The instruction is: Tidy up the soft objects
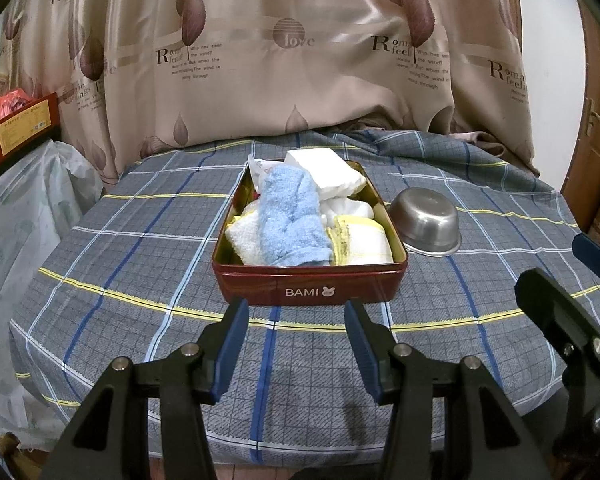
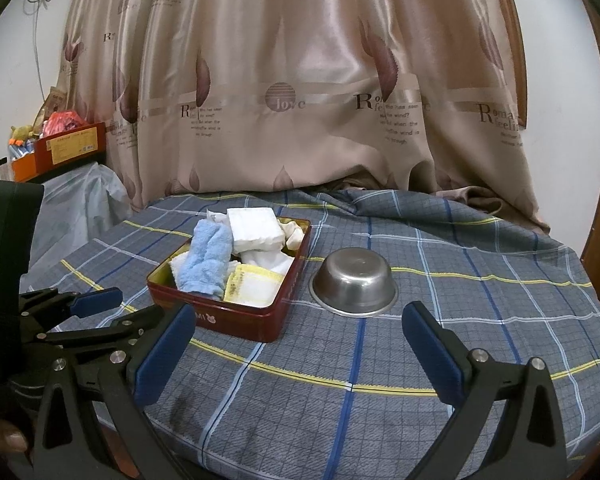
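Red metal makes up the tin [image 1: 310,286] that sits straight ahead of the left gripper [image 1: 296,344], a little beyond its blue fingertips, with its long axis running directly away from them. That gripper hovers low over the checked cloth [image 1: 120,280], its jaws spread and holding nothing. Packed inside the tin, from left to right, are a white towel with a yellow edge [image 1: 242,236], a fluffy blue towel [image 1: 290,216] rolled lengthwise down the middle, and another yellow-trimmed cloth [image 1: 366,240] at the near right corner. Behind these lie crumpled white cloths [image 1: 346,208] and a white folded pad [image 1: 324,168] that rides up over the far rim. The blue towel stands highest at the near end and looks the easiest to pinch.

To the right of the tin, just beside it, an upside-down steel bowl [image 1: 426,222] rests on the cloth. The right gripper [image 2: 300,360] hangs farther right, jaws also wide apart and empty; from it the tin [image 2: 236,312] lies ahead and to the left, turned at a slant, while the bowl [image 2: 354,284] is almost dead ahead. The left gripper looks nearer and squarer to the tin, so it is probably the better one to reach in.
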Demonstrator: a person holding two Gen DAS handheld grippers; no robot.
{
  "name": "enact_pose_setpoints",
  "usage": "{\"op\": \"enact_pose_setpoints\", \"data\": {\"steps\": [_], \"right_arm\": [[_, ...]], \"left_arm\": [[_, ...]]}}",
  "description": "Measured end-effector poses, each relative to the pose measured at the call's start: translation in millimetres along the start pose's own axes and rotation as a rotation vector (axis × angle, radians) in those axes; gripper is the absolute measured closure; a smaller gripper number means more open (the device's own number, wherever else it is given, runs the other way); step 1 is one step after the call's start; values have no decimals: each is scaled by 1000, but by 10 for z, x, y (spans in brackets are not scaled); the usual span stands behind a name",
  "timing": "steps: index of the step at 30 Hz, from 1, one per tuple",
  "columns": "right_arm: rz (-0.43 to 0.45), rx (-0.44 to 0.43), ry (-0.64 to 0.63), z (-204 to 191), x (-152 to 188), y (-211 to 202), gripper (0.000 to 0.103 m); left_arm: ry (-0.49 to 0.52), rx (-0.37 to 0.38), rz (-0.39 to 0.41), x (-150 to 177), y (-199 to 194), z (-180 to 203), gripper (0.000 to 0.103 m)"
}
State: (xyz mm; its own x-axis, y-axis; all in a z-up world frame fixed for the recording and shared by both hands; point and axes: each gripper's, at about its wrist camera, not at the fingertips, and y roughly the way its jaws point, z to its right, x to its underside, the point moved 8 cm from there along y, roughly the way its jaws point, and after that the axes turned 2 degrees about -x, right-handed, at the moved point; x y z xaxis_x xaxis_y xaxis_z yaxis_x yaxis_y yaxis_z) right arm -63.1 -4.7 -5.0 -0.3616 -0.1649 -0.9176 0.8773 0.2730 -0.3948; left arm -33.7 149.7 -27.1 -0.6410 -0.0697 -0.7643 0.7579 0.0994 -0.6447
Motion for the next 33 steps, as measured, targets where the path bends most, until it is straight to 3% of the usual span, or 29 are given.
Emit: {"op": "enact_pose_setpoints", "data": {"steps": [33], "right_arm": [[-5,-6,3,27,8,26,0]], "left_arm": [[1,-6,-8,37,50,-19,52]]}}
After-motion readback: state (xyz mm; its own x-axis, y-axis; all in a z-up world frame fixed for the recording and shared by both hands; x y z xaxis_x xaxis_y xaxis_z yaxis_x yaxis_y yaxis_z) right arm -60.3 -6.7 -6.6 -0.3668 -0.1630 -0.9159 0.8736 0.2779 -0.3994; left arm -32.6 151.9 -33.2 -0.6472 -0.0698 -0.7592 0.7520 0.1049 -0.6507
